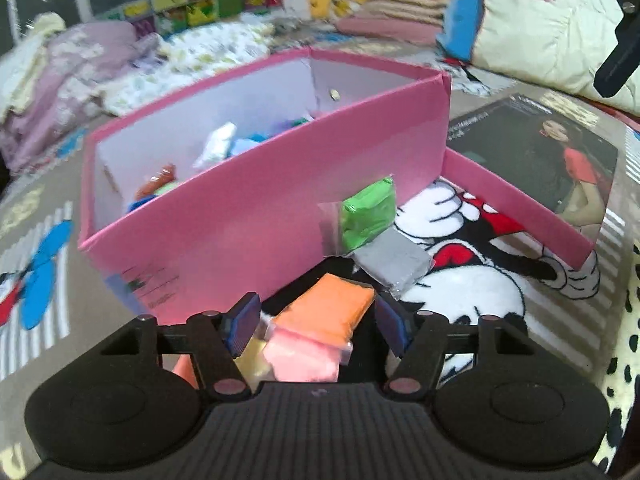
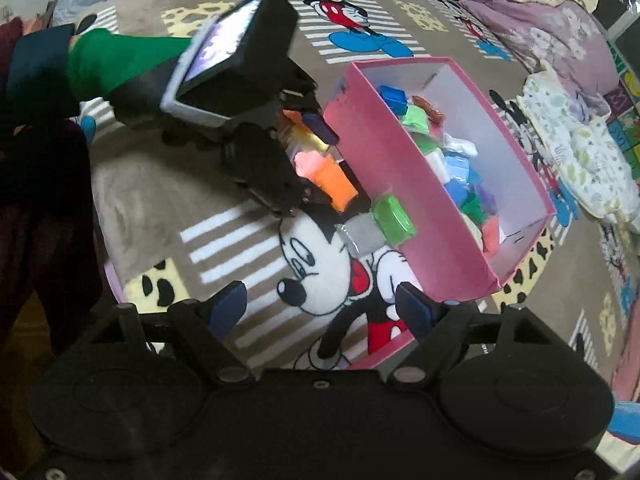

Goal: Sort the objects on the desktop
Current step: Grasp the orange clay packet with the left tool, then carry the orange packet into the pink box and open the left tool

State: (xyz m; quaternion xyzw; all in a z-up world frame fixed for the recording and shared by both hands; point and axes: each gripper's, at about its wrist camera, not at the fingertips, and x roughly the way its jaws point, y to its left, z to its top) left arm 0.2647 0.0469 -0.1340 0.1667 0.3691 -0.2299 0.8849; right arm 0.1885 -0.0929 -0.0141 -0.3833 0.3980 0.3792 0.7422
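A pink box (image 1: 256, 216) holds several coloured clay packets; it also shows in the right wrist view (image 2: 400, 184). Beside its near wall lie a green packet (image 1: 368, 212), a grey packet (image 1: 390, 262), an orange packet (image 1: 328, 312), a pink packet (image 1: 300, 360) and a yellow one (image 1: 252, 360). My left gripper (image 1: 316, 320) is open, its jaws on either side of the orange packet, not closed on it. In the right wrist view the left gripper (image 2: 312, 160) sits over the orange packet (image 2: 336, 184). My right gripper (image 2: 320, 312) is open and empty above the blanket.
A Mickey Mouse blanket (image 2: 240, 240) covers the surface. The pink box lid (image 1: 516, 208) lies to the right with a magazine (image 1: 540, 152) on it. Folded clothes and bedding (image 1: 540, 20) pile up behind the box. A green-sleeved arm (image 2: 112, 60) holds the left gripper.
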